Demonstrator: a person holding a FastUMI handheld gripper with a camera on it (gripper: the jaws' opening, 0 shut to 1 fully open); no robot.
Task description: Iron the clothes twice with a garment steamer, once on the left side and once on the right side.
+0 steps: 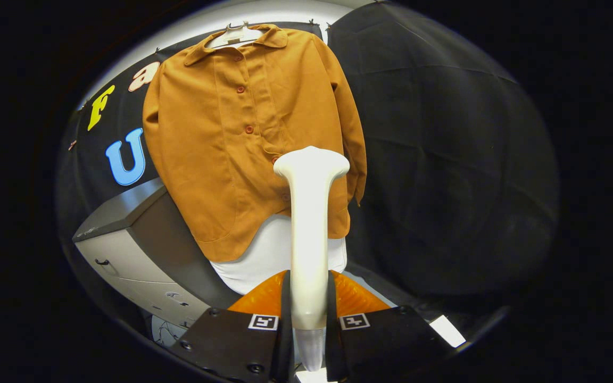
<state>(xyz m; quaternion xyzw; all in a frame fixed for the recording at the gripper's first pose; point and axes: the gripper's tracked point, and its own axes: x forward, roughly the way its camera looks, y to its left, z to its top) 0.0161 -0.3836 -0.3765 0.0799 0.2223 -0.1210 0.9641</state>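
The gripper has its fingers clamped on the handle of the garment steamer, one finger on each side of the pale stem, which stands upright between them with its wide head at the top. That head sits in front of the lower right part of the shirt, near the button placket; whether it is touching the cloth or held just off it cannot be told from this angle.

The shirt hangs on a hanger against the far wall, with a white cloth showing below its hem. To the left, nearer, stands a grey cabinet.

The steamer looks rigid and smooth-skinned, likely plastic, so it could twist or slip in a loose hold; the grip low on the stem leaves much of its length above the fingers, and the head would probably tend to lever sideways if pressed hard. The shirt is soft and free-hanging, so it should give way and swing under a push; light, steady strokes down each side seem fitting.
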